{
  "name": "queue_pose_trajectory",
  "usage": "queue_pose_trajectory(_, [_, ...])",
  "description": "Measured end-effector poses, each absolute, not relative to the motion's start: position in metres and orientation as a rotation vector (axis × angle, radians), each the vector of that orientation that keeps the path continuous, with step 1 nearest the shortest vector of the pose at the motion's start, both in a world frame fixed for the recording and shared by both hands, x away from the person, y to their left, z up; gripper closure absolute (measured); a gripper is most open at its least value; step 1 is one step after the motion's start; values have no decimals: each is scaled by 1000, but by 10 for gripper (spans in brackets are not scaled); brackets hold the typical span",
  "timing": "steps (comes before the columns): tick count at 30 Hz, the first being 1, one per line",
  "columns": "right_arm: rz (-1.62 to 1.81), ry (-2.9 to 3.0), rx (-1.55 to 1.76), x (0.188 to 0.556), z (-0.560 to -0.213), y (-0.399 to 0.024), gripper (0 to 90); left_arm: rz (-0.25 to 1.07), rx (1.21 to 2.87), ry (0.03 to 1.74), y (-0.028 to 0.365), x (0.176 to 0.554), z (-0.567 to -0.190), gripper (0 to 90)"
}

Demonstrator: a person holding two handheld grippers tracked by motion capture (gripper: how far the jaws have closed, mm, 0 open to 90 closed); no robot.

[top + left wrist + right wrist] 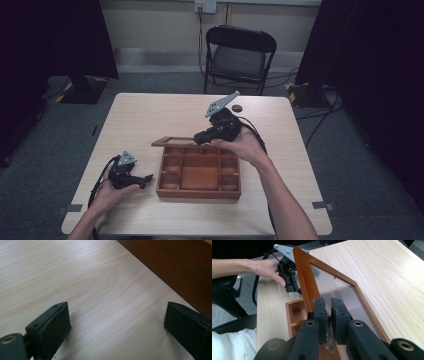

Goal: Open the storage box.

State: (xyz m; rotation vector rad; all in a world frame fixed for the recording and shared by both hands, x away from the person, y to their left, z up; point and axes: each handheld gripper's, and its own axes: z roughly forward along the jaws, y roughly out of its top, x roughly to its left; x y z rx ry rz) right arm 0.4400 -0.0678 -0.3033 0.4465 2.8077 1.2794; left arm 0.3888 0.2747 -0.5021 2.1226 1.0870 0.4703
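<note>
Right tongs [327, 302] pinch the box's glass lid [342, 292], raised open.

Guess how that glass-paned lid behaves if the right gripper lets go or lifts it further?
The lid looks rigid: a wooden frame around a clear pane. Probably fragile, since that pane could crack if dropped. The right gripper pinches one thin frame edge, so it may swing or slip; if hinged to the wooden box, it would likely fall shut.

My left hand [107, 192] rests low near my side of the table, holding the left gripper [145, 180] level with its jaws spread wide apart. My right arm reaches forward, and my right hand [245, 145] holds the right gripper [200, 136] raised, its jaws closed on the lid's frame.
</note>
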Motion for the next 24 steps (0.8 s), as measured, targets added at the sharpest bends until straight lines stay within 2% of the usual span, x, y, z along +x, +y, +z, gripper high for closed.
queue_pose_trajectory(24, [1278, 2806, 445, 440, -303, -67, 837, 470, 2123, 1087, 275, 389, -502, 59])
